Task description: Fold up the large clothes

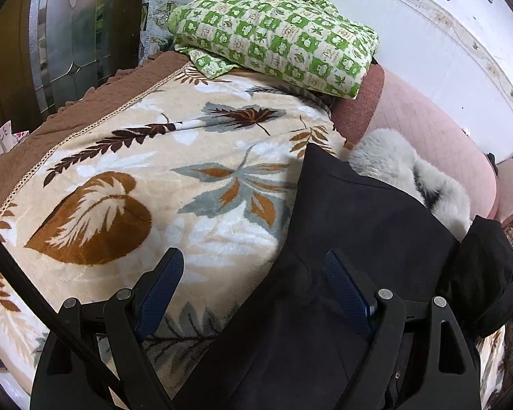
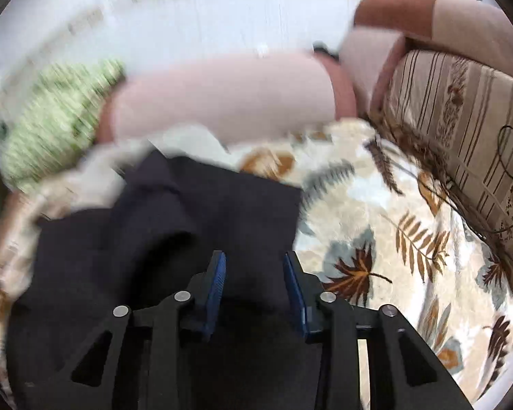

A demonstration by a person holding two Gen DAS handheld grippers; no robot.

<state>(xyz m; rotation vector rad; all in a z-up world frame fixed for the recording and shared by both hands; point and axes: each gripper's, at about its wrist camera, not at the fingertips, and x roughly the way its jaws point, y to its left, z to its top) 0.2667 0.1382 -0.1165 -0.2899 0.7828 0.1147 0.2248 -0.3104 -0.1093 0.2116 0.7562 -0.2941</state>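
A large black garment (image 1: pixel 359 225) with a grey-white fur collar (image 1: pixel 403 171) lies on a leaf-patterned blanket (image 1: pixel 136 177). My left gripper (image 1: pixel 253 259) is open wide above the garment's left edge; its right finger is over the black cloth, its left finger over the blanket. In the right wrist view, which is motion-blurred, the black garment (image 2: pixel 174 218) fills the lower left. My right gripper (image 2: pixel 254 263) is open with the jaws partly apart, just above the garment's right edge, holding nothing.
A green checked folded cloth (image 1: pixel 273 30) lies at the bed's far end. A pink cushioned backrest (image 1: pixel 437 143) runs along the white wall. A striped floral cushion (image 2: pixel 461 126) stands at the right. A brown quilted cover (image 1: pixel 68 123) edges the bed on the left.
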